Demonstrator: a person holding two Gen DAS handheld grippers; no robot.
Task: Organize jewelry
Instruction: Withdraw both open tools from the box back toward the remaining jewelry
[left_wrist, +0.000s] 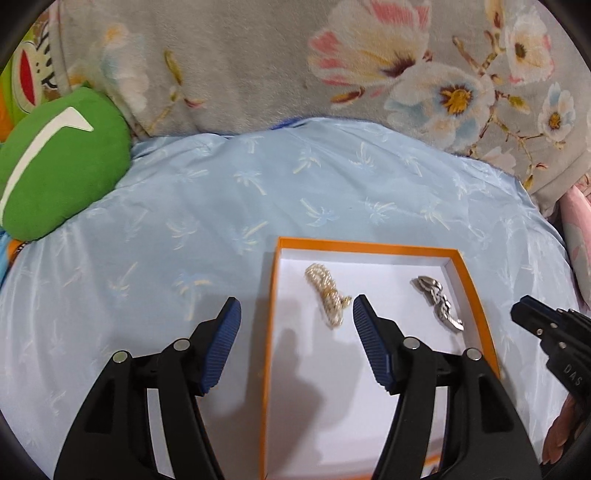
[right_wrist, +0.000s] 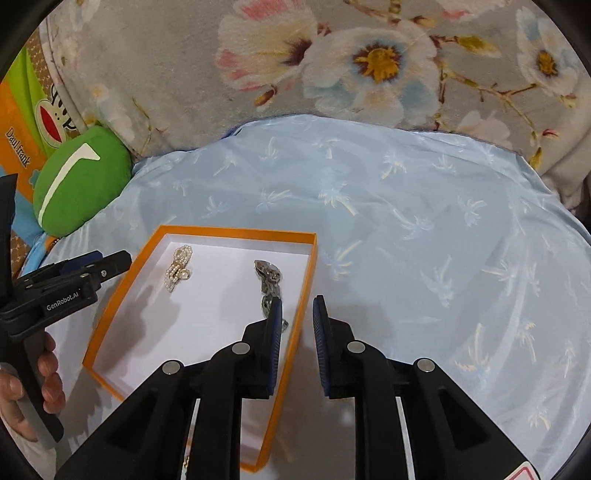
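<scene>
An orange box (left_wrist: 365, 246) with a white inside lies on the light blue cloth. In it lie a pearl and gold bracelet (left_wrist: 327, 295) on the left and a silver chain piece (left_wrist: 439, 302) on the right. My left gripper (left_wrist: 295, 302) is open and holds nothing. It straddles the box's left wall, with the bracelet just beyond its right finger. In the right wrist view the box (right_wrist: 236, 232), the bracelet (right_wrist: 180, 266) and the silver piece (right_wrist: 269, 280) show again. My right gripper (right_wrist: 297, 300) hovers over the box's right wall, its jaws a narrow gap apart and nothing between them.
The light blue palm-print cloth (left_wrist: 184, 206) covers a soft rounded surface. A grey floral blanket (left_wrist: 258, 74) rises behind it. A green plush cushion (left_wrist: 59, 162) lies at the left. A person's hand (right_wrist: 48, 376) holds the left gripper's handle.
</scene>
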